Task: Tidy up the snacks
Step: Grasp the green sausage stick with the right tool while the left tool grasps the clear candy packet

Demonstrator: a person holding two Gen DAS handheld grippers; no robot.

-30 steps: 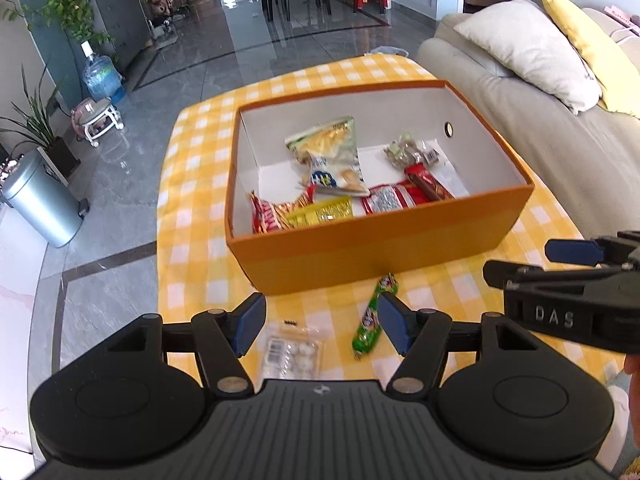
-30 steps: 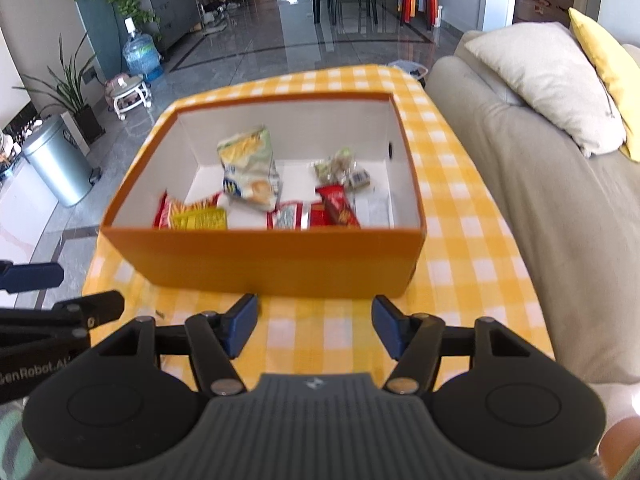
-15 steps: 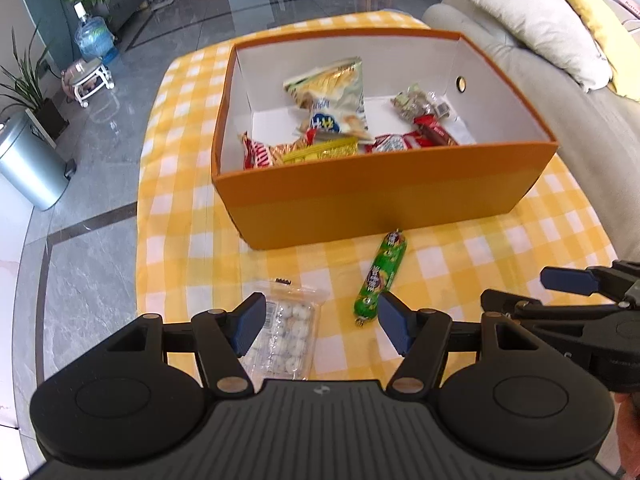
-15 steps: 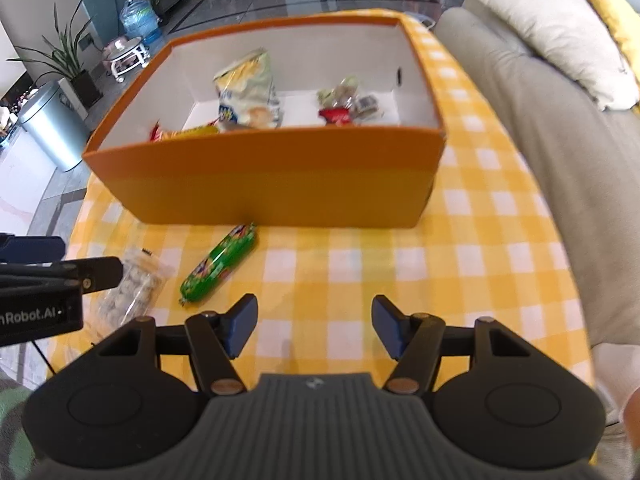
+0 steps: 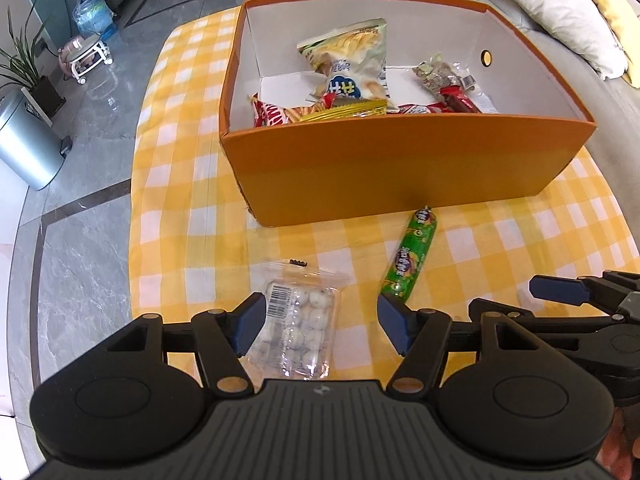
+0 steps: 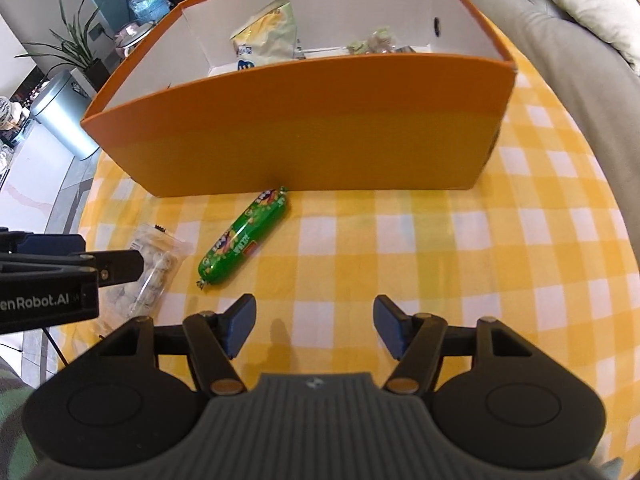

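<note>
An orange box [image 5: 400,164] [image 6: 304,136] stands on the yellow checked table and holds several snack packs, among them a pale chip bag [image 5: 350,62]. In front of it lie a green sausage-shaped snack [image 5: 410,256] [image 6: 244,236] and a clear bag of white round snacks [image 5: 298,324] [image 6: 150,268]. My left gripper [image 5: 322,326] is open, low over the clear bag, which lies between its fingers. My right gripper [image 6: 314,330] is open and empty over bare cloth, right of the green snack.
A beige sofa [image 5: 600,92] with pillows runs along the table's right side. On the floor to the left stand a metal bin [image 5: 24,140], a water bottle [image 5: 90,12] and plants. The table edge [image 5: 134,240] drops off at left.
Both grippers have come down and back toward the table's near side. The clear bag and green snack came into view, and the left fingers now straddle the clear bag.
</note>
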